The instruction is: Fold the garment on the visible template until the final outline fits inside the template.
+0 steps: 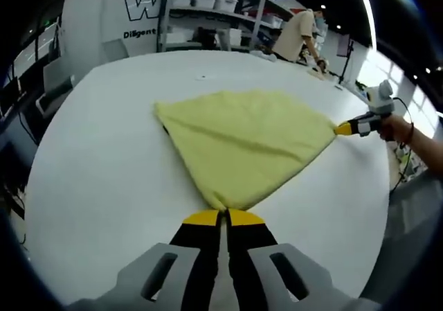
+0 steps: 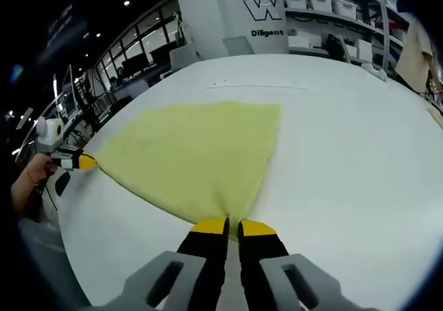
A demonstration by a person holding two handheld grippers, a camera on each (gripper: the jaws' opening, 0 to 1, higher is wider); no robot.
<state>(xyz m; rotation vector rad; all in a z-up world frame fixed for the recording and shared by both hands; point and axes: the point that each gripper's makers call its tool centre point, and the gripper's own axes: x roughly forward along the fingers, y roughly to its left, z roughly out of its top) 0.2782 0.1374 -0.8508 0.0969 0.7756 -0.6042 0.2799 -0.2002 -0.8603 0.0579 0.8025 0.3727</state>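
The big white bench (image 1: 90, 172) has lots of bare room all around. A yellow cloth (image 1: 242, 141) lies near its middle, pulled into a flat fan. Left tongs (image 1: 223, 217) pinch one corner. Right tongs (image 2: 232, 226) pinch another.

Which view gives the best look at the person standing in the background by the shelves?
The left gripper view: the person in a tan top stands in full near the shelves, bent toward a surface. The right gripper view catches just a tan strip of them cut off at its edge.
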